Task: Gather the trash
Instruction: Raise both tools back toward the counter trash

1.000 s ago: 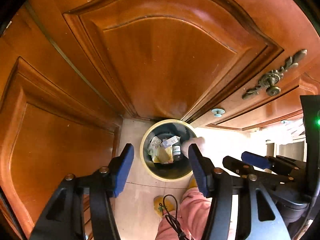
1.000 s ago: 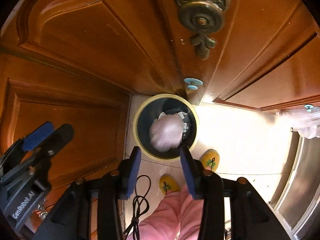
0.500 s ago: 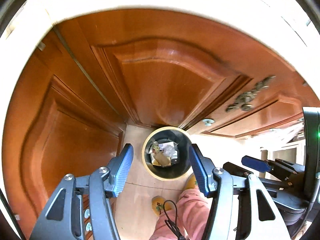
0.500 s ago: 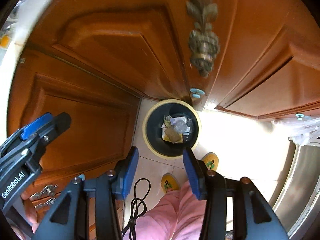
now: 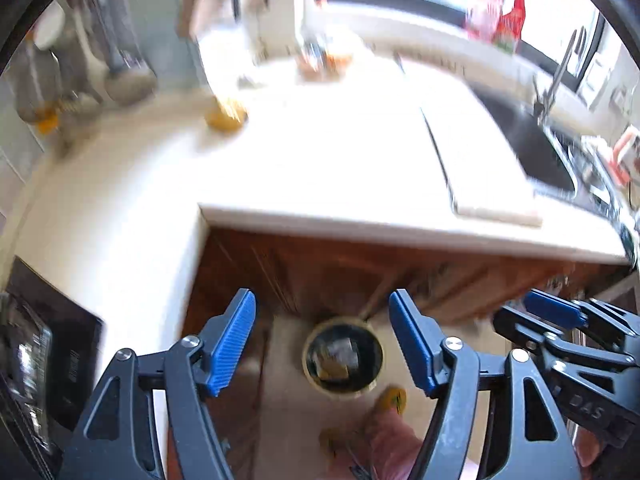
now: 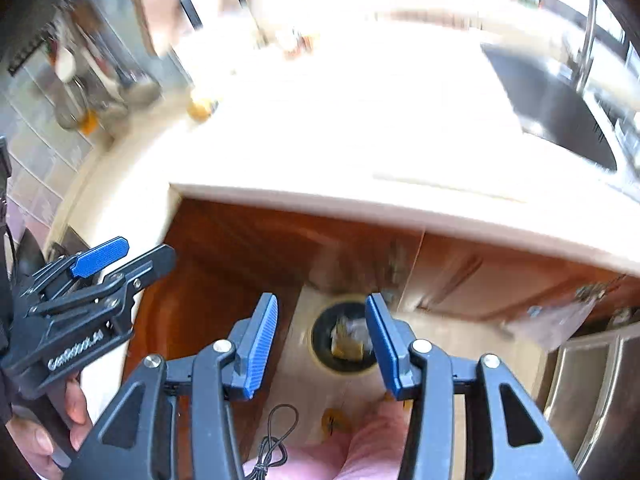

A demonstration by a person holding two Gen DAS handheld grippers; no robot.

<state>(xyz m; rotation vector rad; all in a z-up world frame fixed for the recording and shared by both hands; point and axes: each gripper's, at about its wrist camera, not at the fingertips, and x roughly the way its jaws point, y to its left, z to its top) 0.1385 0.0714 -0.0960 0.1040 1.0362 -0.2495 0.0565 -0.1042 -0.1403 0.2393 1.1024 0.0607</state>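
A round dark trash bin (image 5: 343,362) with a cream rim stands on the floor far below, against brown cabinet doors; in the right wrist view the bin (image 6: 347,339) shows paper scraps inside. My left gripper (image 5: 322,342) hangs high above it, its jaws opening with nothing between them. My right gripper (image 6: 321,344) is open and empty too, and shows as the right gripper (image 5: 560,316) at the edge of the left view. A yellowish item (image 5: 226,117) lies on the white countertop (image 5: 340,152); blur hides what it is.
A dark sink (image 5: 532,148) with a tap (image 5: 554,80) is set into the counter at right. Utensils (image 5: 100,60) hang on the tiled wall at left. A black hob (image 5: 44,344) is at lower left. Pink trousers (image 6: 352,440) and yellow slippers (image 6: 335,420) are below.
Both grippers rose steeply from low at the cabinet doors to above counter height; the bin shrank in view. A crumpled white wad dropped into the bin. The left jaws spread wider.
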